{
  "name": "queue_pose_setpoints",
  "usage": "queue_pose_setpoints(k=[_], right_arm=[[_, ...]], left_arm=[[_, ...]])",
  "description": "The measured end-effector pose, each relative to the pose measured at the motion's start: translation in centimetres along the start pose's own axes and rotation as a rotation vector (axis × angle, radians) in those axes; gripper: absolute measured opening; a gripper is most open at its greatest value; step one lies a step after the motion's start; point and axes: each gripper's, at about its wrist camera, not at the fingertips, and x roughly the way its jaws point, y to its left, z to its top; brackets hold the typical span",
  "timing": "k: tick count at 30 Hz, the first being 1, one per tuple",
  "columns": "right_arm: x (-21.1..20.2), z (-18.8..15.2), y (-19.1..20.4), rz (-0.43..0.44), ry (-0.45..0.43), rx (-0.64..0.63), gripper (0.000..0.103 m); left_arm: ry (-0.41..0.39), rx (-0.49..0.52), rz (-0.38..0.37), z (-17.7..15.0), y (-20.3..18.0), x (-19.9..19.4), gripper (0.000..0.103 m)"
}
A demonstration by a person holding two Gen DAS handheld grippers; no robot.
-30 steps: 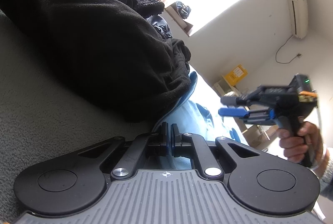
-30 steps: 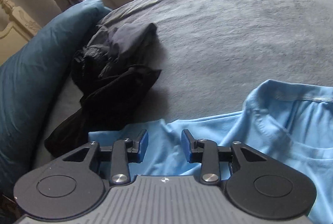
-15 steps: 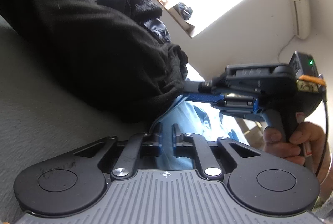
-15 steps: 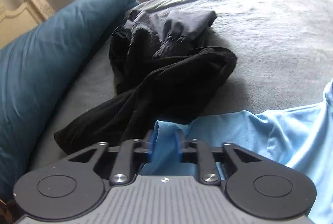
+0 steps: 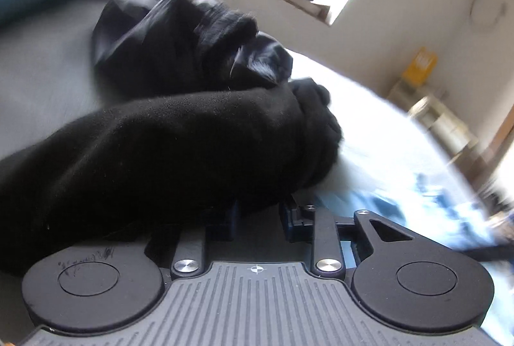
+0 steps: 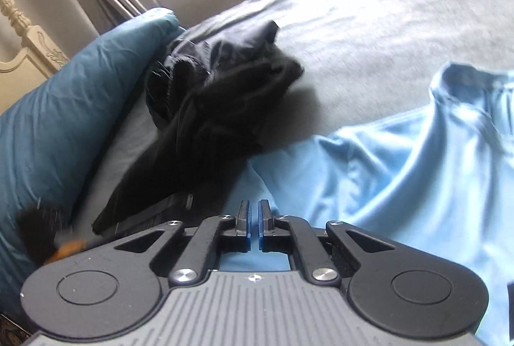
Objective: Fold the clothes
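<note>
A light blue T-shirt (image 6: 401, 172) lies on the grey bed (image 6: 369, 34), its collar at the right. My right gripper (image 6: 253, 217) is shut on the shirt's sleeve edge, with blue cloth between the pads. In the left wrist view my left gripper (image 5: 257, 217) is open and pressed low against a pile of black clothes (image 5: 160, 153). The black cloth covers its left finger. Only a blurred strip of the blue shirt (image 5: 401, 204) shows at the right there.
The black clothes (image 6: 218, 108) lie heaped left of the shirt, against a teal pillow (image 6: 64, 108). A cream headboard (image 6: 29, 53) and curtains stand at the far left. A window, a yellow box (image 5: 420, 63) and shelves are across the room.
My left gripper has opened and swung left toward the black pile, losing sight of the right gripper. My right gripper has closed on the sleeve edge and pulled back a little.
</note>
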Motion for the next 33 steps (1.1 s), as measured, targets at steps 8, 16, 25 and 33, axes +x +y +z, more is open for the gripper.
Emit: queue_pose_setpoints(k=[8,16,25,33], right_arm=[[1.0,-0.3,-0.2,0.009,0.017,0.029,0.005],[1.8,0.9,-1.8,0.105,0.032,0.198,0.049],[4.6,1.3,-2.9,0.114,0.115,0.270,0.049],[5.6,2.3,0.5,0.024,0.024,0.083,0.002]], left_arm=[[-0.071,-0.156,0.207,4.7,4.9,3.0,0.016],[0.028,-0.199,-0.030,0.5,5.1,-5.3,0.044],[0.256,-0.313,-0.294,-5.4,2.6,-9.1,0.043],[0.124,-0.228,-0.097,-7.7,-1.1,-10.6,0.004]])
